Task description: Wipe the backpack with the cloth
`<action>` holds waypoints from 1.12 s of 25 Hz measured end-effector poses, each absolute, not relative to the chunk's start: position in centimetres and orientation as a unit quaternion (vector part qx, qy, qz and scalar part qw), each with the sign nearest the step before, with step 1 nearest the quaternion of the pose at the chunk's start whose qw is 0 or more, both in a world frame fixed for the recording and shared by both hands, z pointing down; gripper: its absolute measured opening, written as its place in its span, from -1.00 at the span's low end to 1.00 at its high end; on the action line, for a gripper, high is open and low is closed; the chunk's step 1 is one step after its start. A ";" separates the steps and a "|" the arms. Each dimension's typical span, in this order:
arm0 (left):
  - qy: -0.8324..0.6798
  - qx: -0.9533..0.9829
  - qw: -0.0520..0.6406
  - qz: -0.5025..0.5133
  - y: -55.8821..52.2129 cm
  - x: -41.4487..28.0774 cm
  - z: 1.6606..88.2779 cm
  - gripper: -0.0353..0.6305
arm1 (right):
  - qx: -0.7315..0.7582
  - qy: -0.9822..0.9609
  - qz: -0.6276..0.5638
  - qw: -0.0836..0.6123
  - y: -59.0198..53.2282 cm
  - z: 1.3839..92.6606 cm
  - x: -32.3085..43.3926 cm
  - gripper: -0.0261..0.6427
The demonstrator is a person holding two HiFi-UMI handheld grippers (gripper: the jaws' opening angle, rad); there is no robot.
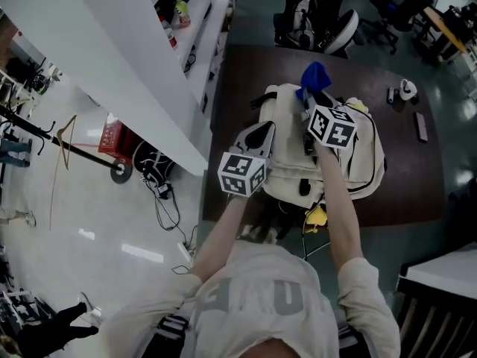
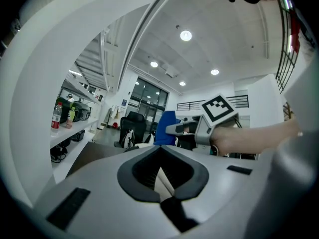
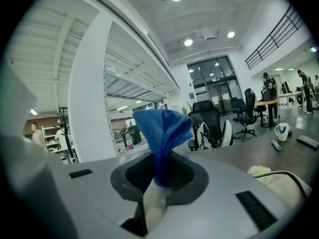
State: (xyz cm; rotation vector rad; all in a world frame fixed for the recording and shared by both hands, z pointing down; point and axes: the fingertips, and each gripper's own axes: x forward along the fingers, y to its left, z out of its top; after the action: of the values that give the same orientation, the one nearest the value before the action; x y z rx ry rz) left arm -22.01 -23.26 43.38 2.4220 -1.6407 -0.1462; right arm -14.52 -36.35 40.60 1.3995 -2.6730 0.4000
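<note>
A cream backpack (image 1: 361, 162) lies on a dark brown table (image 1: 417, 192). My right gripper (image 1: 309, 99) is over the backpack's far end, shut on a blue cloth (image 1: 314, 75). In the right gripper view the cloth (image 3: 162, 133) stands up out of the closed right gripper (image 3: 157, 183), and part of the backpack (image 3: 286, 180) shows at lower right. My left gripper (image 1: 261, 136) is at the backpack's left side. In the left gripper view its jaws (image 2: 162, 180) are closed, with only a thin pale strip between them. That view also shows the cloth (image 2: 164, 128) to the right.
A small white object (image 1: 406, 89) and a dark bar (image 1: 421, 125) lie on the table's right part. An office chair (image 1: 313, 21) stands beyond the far edge. White shelves (image 1: 171, 58) with bottles (image 1: 181, 12) run along the left. Something yellow (image 1: 317, 216) lies at the near edge.
</note>
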 end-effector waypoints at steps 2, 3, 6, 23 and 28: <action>-0.559 0.821 0.105 -0.056 -23.4 -22.2 42.9 -0.90 | 0.456 -0.880 0.123 0.055 -34.9 40.9 -14.5 -0.79; -0.559 0.821 0.104 -0.058 -23.4 -22.2 42.7 -0.90 | 0.456 -0.880 0.120 0.058 -34.3 41.2 -14.4 -0.79; -0.557 0.823 0.097 -0.054 -23.4 -22.0 42.2 -0.90 | 0.457 -0.879 0.127 0.053 -32.3 41.8 -13.6 -0.79; -0.552 0.826 0.099 -0.056 -22.1 -21.4 42.3 -0.90 | 0.439 -0.879 0.181 0.032 -19.5 43.7 -10.9 -0.79; -0.550 0.828 0.097 -0.057 -21.9 -21.3 42.0 -0.90 | 0.433 -0.879 0.195 0.048 -16.6 45.1 -11.0 -0.79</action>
State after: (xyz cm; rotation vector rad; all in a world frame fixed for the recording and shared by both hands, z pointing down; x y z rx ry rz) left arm -21.28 -21.94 42.02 2.4514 -1.6278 -0.1688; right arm -10.98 -16.62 45.12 1.3210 -2.6787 0.5957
